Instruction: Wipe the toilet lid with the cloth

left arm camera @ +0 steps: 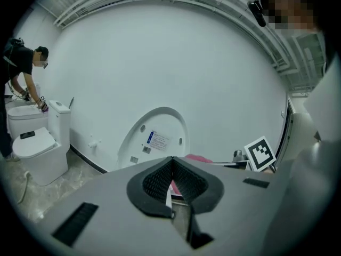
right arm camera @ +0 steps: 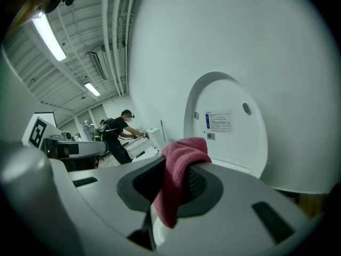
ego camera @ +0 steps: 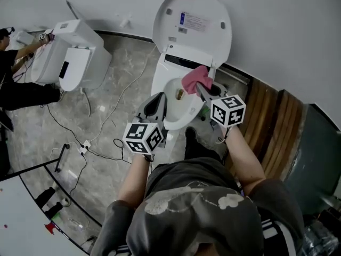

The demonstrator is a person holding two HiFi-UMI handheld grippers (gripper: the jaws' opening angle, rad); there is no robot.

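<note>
Facing the raised toilet lid [ego camera: 193, 19] over marble floor [ego camera: 114, 84] — right fingers [right arm camera: 198, 184] clamp cloth [right arm camera: 178, 164], left fingers [left arm camera: 154, 181] closed, empty.

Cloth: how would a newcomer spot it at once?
Find the white toilet with its lid raised. Just above its bowl, the right gripper holds the cloth in its jaws. It is the only pink thing there.

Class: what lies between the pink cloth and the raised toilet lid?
Head view: only the toilet's white rear housing lies between the cloth and the lid. The right gripper view shows nothing else there.
</note>
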